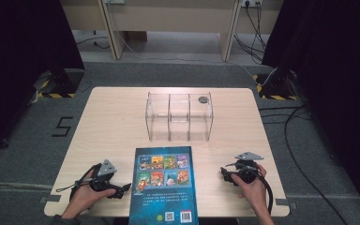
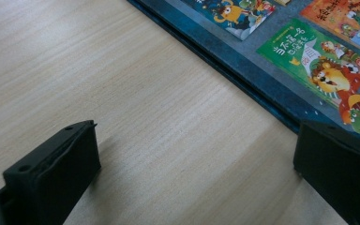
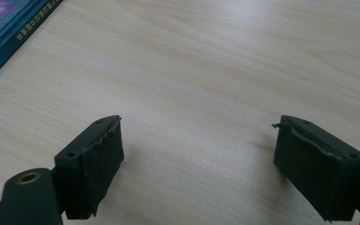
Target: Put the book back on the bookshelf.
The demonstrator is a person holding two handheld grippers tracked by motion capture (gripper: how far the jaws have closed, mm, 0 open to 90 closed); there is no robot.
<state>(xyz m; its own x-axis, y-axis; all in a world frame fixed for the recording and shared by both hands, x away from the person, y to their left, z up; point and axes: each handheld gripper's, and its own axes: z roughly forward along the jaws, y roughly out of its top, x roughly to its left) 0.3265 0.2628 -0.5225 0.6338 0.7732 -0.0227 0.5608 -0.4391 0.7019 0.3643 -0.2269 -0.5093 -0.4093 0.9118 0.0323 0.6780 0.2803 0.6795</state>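
You're holding both jaws wide open: left hand-held gripper [image 1: 122, 190] and right hand-held gripper [image 1: 226, 174] are flanking the book [image 1: 164, 185]. Book is lying at the table's [image 1: 112, 122] near edge.

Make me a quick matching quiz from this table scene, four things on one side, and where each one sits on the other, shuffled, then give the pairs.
Things:
1. book
2. clear organiser
3. left gripper
4. dark round object

Places:
A. in the organiser's right compartment, at the back
B. table middle, beyond the book
C. flat at the table's near edge, between the grippers
D. left of the book, fingers open

Pairs: 1-C, 2-B, 3-D, 4-A
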